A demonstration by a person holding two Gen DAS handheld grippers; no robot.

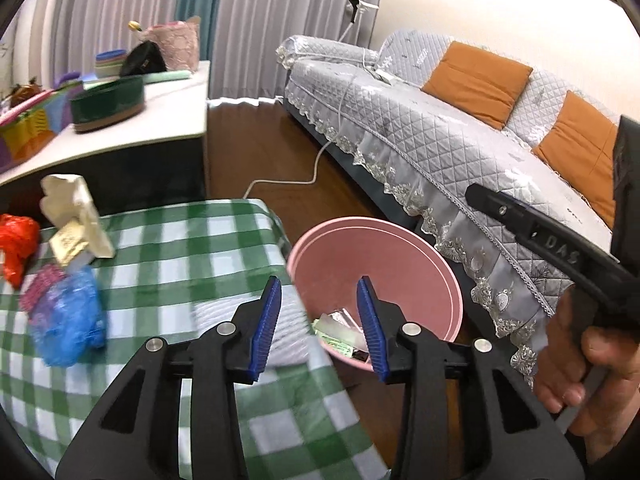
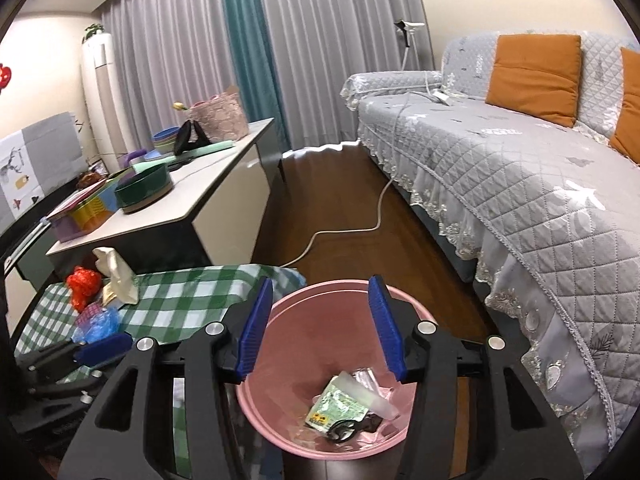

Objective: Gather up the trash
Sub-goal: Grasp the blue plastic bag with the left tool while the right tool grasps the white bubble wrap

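A pink bin (image 2: 344,304) stands on the floor beside the green-checked table (image 1: 168,256); it also shows in the left wrist view (image 1: 400,248). Wrappers (image 2: 344,404) lie at its bottom. My right gripper (image 2: 322,328) is open and empty right above the bin. My left gripper (image 1: 318,328) is open and empty over the table's right edge. On the table's far left lie a blue plastic wad (image 1: 68,320), a pink-purple mesh piece (image 1: 40,284), a red bag (image 1: 16,244) and crumpled cream paper (image 1: 76,212).
A grey quilted sofa (image 2: 520,168) with orange cushions (image 2: 536,76) runs along the right. A white cable (image 2: 344,228) crosses the wood floor. A white sideboard (image 2: 192,196) with a green round tin (image 2: 144,192) and boxes stands behind the table.
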